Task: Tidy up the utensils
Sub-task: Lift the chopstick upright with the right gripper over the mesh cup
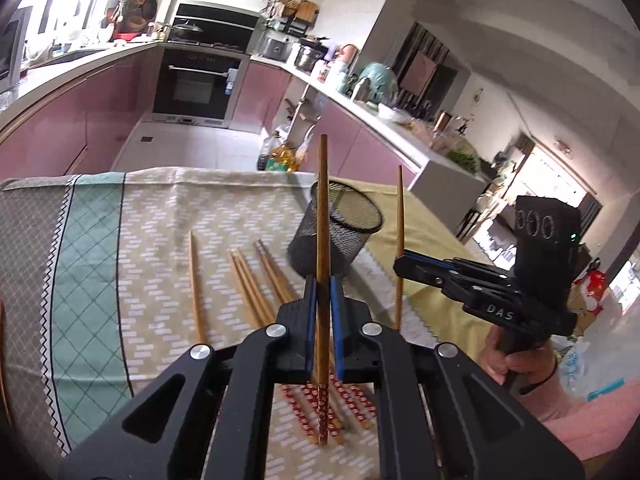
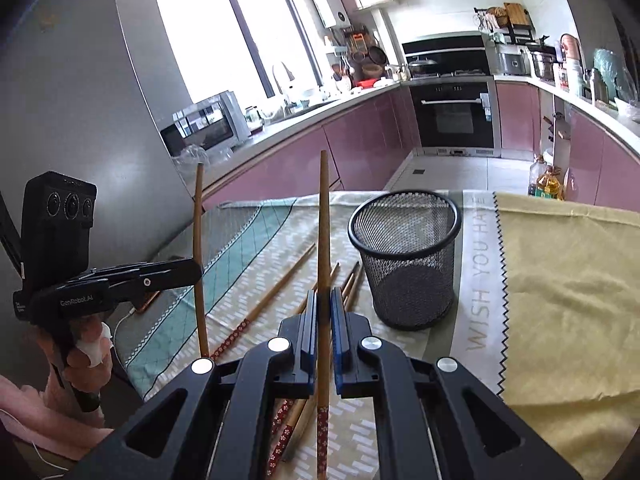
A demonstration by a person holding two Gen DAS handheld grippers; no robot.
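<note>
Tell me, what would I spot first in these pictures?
Two chopsticks standing straight up: the left claw pinches one chopstick, and the right claw pinches another chopstick. Behind them stands an empty black mesh cup on the tablecloth, with loose chopsticks lying beside it.

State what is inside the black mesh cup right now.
Nothing shows inside the mesh cup: only its bare bottom is seen through the mesh. Each tool holds one chopstick outside it.
</note>
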